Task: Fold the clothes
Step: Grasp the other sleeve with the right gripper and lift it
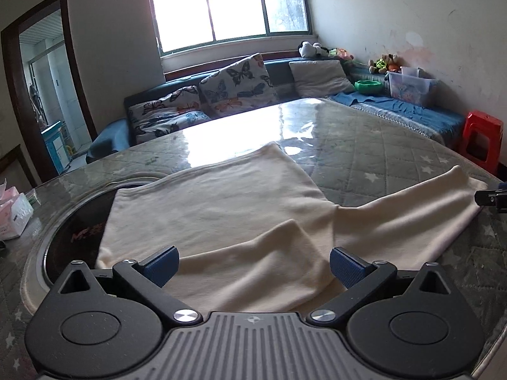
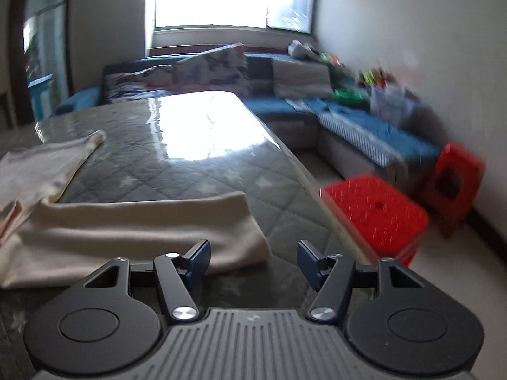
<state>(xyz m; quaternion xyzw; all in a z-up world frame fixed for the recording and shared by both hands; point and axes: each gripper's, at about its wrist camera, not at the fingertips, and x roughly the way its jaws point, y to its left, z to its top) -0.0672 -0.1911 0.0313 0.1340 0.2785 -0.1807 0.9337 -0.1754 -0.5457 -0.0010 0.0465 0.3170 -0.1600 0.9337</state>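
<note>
Lying limp on tabletop point(image 1: 396, 145), cream shirt point(image 1: 221, 202) looks light, soft; grab sleeve cuff point(image 2: 250, 240). Both grippers' fingers wide, empty: left gripper point(image 1: 253, 266), right gripper point(image 2: 253, 261).

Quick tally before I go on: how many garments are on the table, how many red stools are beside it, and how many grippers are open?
Cream garment on the table: 1
Red plastic stools: 2
Open grippers, left gripper and right gripper: 2
Total: 5
</note>
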